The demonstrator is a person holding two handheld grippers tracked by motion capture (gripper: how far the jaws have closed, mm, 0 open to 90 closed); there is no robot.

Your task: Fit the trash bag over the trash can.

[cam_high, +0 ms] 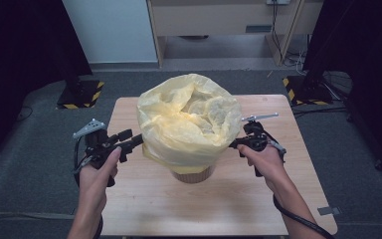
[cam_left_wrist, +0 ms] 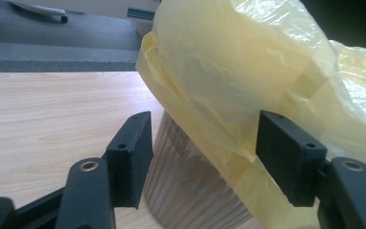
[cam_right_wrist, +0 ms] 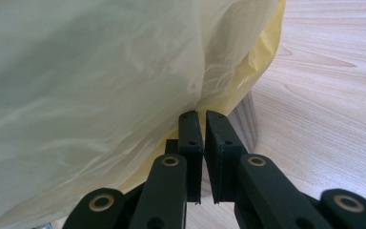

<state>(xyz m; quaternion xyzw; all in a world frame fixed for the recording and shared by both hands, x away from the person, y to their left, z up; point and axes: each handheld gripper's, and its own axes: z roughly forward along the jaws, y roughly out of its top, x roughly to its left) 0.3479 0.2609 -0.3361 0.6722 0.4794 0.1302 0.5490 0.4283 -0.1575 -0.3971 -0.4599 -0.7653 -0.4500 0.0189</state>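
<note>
1. High view places the yellow bag (cam_high: 189, 122) draped over a wooden bin (cam_high: 194, 174) mid-table (cam_high: 144, 199).
2. We find the left gripper (cam_left_wrist: 202, 150) wide open, jaws either side of the bag's hem, pressing nothing.
3. We find the right gripper (cam_right_wrist: 203, 143) nearly closed at the film's edge; whether film is pinched, we cannot tell.
4. Risk, in our judgement: a one-sided pull could tip the bin or tear the film.

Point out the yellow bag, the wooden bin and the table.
yellow bag (cam_high: 189, 124): high view, bulging front.
wooden bin (cam_left_wrist: 190, 191): left gripper view, ribbed side wall.
table (cam_high: 204, 209): high view, bare near part.
</note>
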